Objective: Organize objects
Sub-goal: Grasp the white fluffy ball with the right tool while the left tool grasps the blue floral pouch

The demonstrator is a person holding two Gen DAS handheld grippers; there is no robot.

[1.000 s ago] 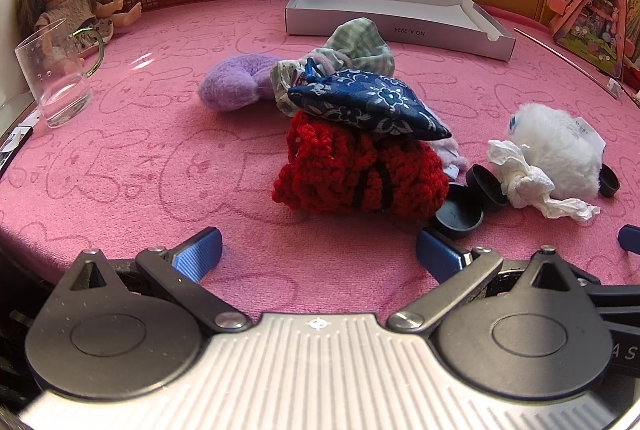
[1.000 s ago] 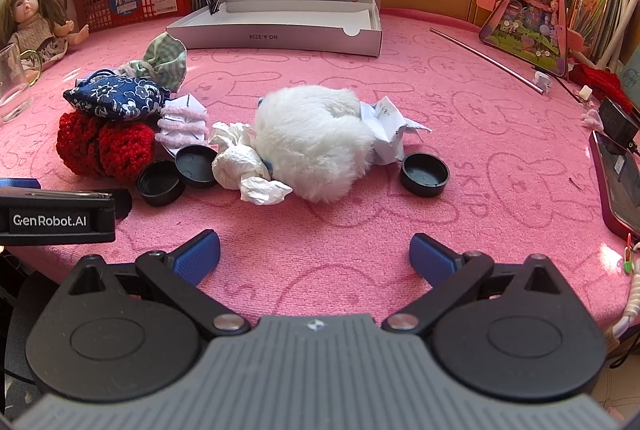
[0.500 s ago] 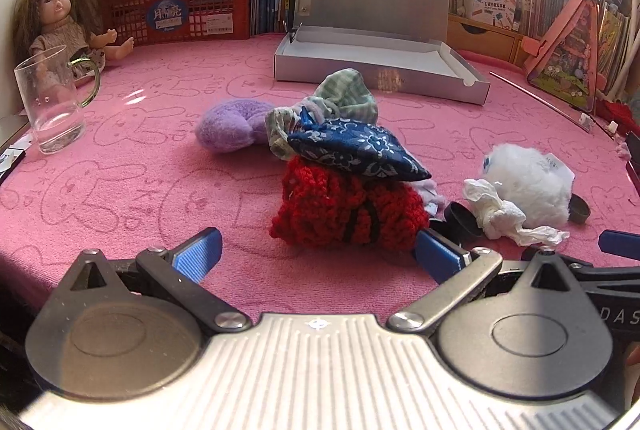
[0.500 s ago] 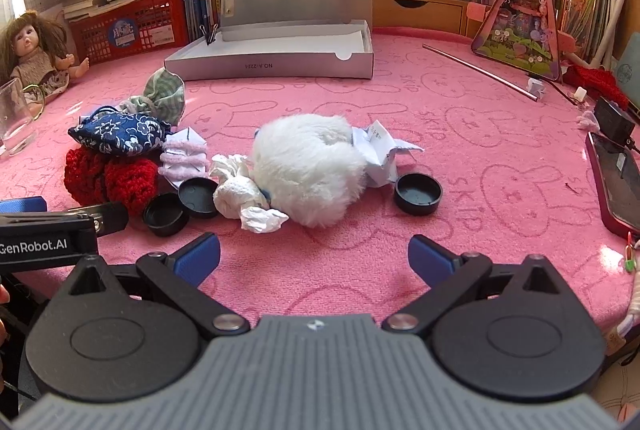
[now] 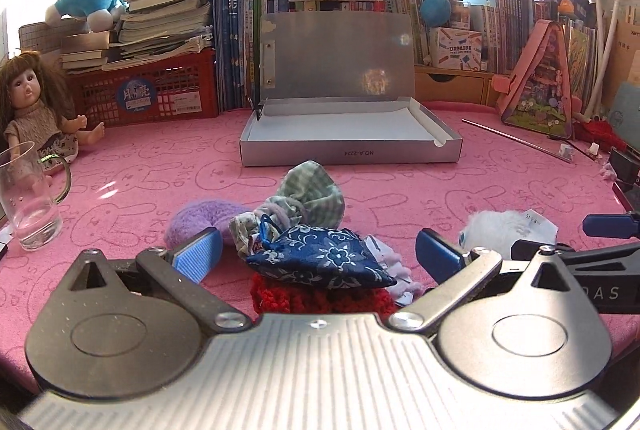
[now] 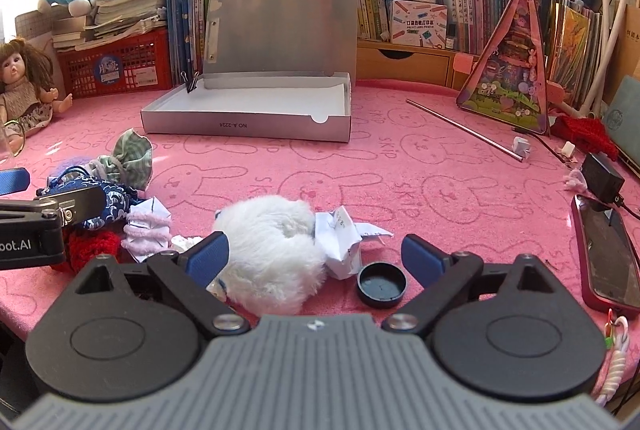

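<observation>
In front of my left gripper (image 5: 318, 254) sits a small heap: a blue floral pouch (image 5: 320, 262) lies on top of a red knitted piece (image 5: 316, 300), with a green checked cloth bundle (image 5: 312, 195) just behind and a purple fluffy thing (image 5: 200, 220) to its left, all on the pink rabbit-print tablecloth (image 5: 400, 189). My left jaws stand wide with nothing between the pads. Ahead of my right gripper (image 6: 316, 256) a white fluffy toy (image 6: 272, 242) lies touching crumpled paper (image 6: 344, 238), and a black cap (image 6: 382, 284) sits just beside that paper. These jaws have just been closing a little but are still apart, gripping nothing; the toy and cap lie between the fingertips. Farther back, an open silver box (image 6: 248, 119) rests near the bookshelf, its lid upright. A phone (image 6: 610, 256) lies at the right edge.
</observation>
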